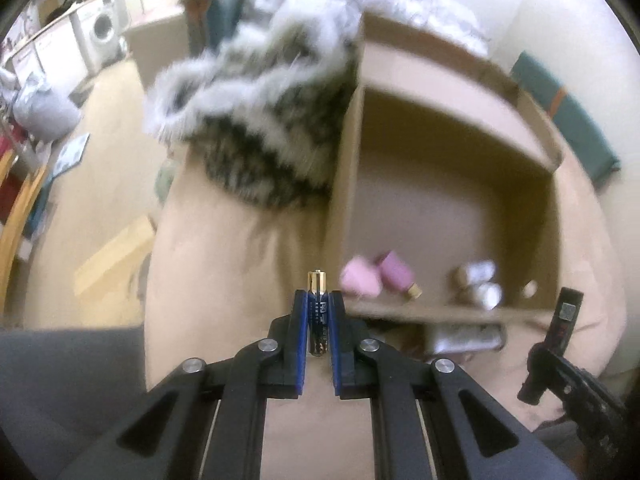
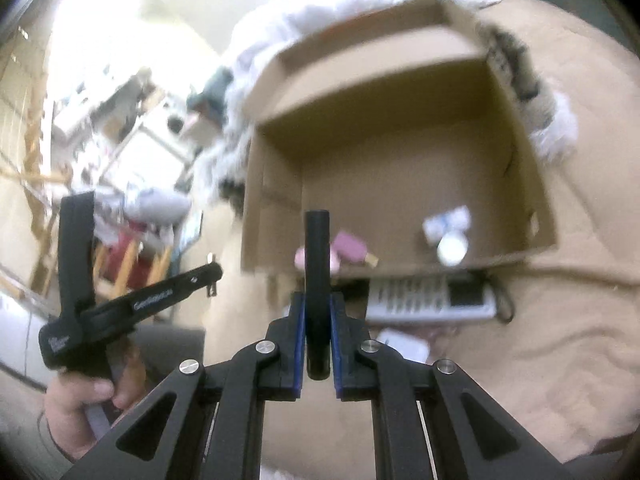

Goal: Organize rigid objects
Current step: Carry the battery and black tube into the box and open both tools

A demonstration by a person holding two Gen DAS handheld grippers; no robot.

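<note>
The left gripper (image 1: 318, 300) is clamping a battery (image 1: 317, 280) and the right gripper (image 2: 317, 300) a black cylinder (image 2: 317, 264), both near the cardboard box (image 1: 532, 216).

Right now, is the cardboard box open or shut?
Open. The cardboard box has its top flaps turned out, and both views show its inside, where pink pieces and white items lie on the bottom.

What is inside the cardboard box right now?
Inside the cardboard box, near its front wall: two pink blocks, one with a gold tip, and a blurred cluster of small white and silvery containers. The front wall hides the floor strip right behind it.
</note>
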